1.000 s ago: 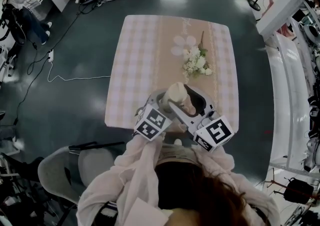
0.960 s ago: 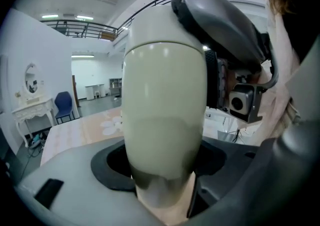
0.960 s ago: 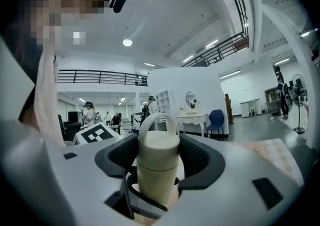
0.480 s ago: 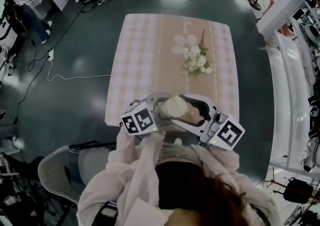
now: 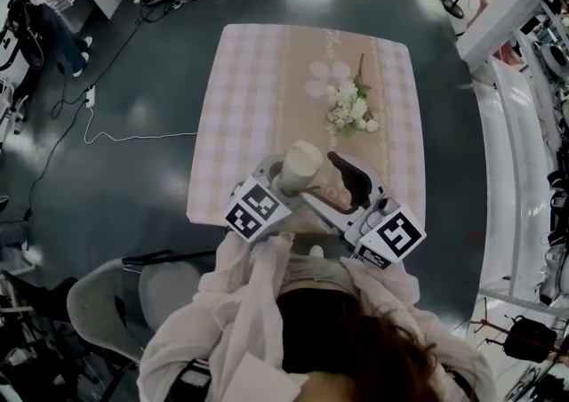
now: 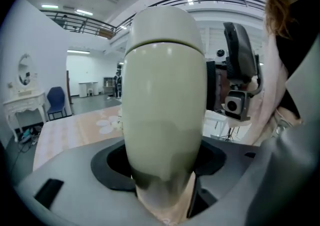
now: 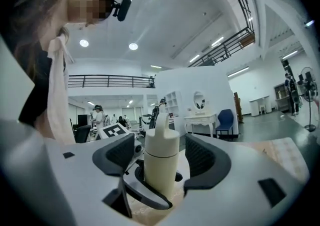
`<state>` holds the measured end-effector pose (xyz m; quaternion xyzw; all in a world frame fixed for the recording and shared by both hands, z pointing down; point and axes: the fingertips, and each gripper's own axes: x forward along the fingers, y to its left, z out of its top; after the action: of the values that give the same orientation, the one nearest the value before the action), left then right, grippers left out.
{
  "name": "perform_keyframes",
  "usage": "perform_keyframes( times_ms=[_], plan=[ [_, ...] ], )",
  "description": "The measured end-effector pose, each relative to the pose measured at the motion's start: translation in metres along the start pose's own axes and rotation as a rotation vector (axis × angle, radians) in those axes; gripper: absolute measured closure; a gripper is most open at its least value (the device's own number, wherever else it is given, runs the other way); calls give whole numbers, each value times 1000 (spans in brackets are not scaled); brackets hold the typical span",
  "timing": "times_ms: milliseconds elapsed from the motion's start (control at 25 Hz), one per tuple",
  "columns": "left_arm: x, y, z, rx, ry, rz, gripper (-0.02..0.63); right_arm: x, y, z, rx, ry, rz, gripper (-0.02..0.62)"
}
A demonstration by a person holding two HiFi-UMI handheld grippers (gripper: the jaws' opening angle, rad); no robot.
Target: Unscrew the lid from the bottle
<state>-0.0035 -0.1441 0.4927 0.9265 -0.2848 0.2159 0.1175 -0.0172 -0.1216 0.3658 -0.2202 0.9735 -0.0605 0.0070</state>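
A cream bottle (image 5: 300, 163) stands upright over the near end of the table. Its domed lid (image 6: 162, 25) with a loop handle (image 7: 161, 120) sits on top. My left gripper (image 5: 286, 185) is shut on the bottle's lower body (image 6: 162, 120), with the dark pads (image 6: 107, 162) pressed on both sides. My right gripper (image 5: 331, 185) is just to the right of the bottle. Its jaws are opening. In the right gripper view the bottle (image 7: 161, 170) stands between the two pads (image 7: 205, 157) with a gap on each side.
The table (image 5: 240, 107) has a pink checked cloth, and a small bunch of white flowers (image 5: 351, 111) lies at its middle right. Dark floor with cables surrounds it. A chair (image 5: 116, 302) stands at the near left, beside the person's sleeves (image 5: 258, 293).
The right gripper's jaws have let go of the bottle's top and drawn back to the right. The left gripper has turned with the bottle, which now stands more upright.
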Motion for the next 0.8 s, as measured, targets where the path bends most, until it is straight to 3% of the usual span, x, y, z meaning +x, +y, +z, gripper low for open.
perform_keyframes(
  times_ms=[120,240,400,600,800],
  plan=[
    [4,5,-7,-68,48,64,290,6,-7,-7,44,16,-55,278],
    [9,-3,-11,-75,63,55,291,11,-10,-9,99,12,-77,285],
    [13,-18,-11,-52,69,21,291,11,-12,-12,83,26,-104,317],
    [7,-30,-6,23,42,-71,291,2,-2,-4,62,-7,2,318],
    [-6,-53,0,171,12,-272,291,-8,22,6,-19,-39,185,318]
  ],
)
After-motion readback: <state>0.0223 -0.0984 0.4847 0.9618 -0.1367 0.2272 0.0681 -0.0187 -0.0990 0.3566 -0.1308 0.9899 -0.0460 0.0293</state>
